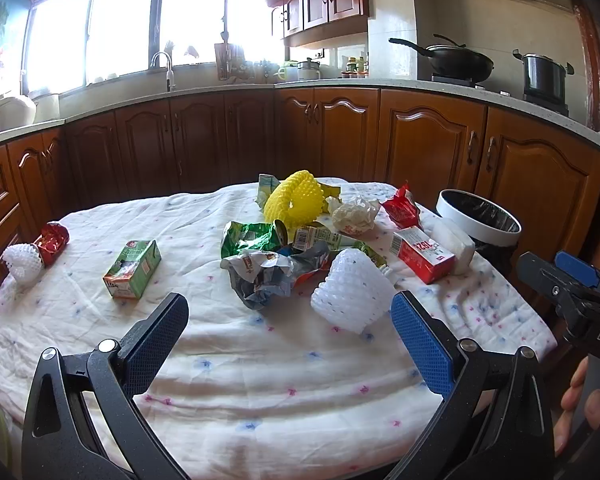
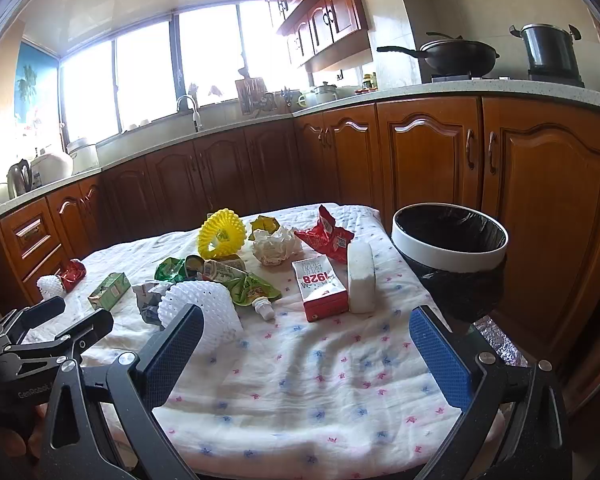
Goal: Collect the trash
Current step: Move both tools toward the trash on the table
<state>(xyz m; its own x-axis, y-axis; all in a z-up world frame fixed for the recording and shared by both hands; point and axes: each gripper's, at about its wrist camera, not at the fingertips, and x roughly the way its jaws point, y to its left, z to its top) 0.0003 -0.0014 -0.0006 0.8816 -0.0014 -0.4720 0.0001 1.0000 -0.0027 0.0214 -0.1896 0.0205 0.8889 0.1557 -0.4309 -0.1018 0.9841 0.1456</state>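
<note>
Looking along my left gripper (image 1: pixel 290 336), I see its two blue-padded fingers spread wide apart with nothing between them, hovering above a table draped in a white cloth (image 1: pixel 260 392) dotted with small pink and blue flowers. My right gripper (image 2: pixel 306 356) is likewise wide apart and empty, above the near right part of the same cloth. The trash lies scattered across the far half of the table. Nearest the left gripper is a white foam net (image 1: pixel 350 294), just ahead of its right finger. Beside it is a crumpled grey wrapper (image 1: pixel 266 274), touching a green wrapper (image 1: pixel 250 236) and a squeezed green pouch (image 1: pixel 328 238). Behind them stands a yellow foam net (image 1: pixel 296 200), with a ball of white paper (image 1: pixel 354 214) and a red wrapper (image 1: pixel 402 206) to its right. A red carton (image 2: pixel 320 286) lies beside a white foam block (image 2: pixel 361 276) near the table's right edge. Well to the left lie a green carton (image 1: pixel 133 269), a small red wrapper (image 1: pixel 53 242) and a second white net (image 1: pixel 22 262) touching it. A white-rimmed bin (image 2: pixel 452 258) with a black liner stands just off the right edge of the table. Wooden kitchen cabinets run behind.
</note>
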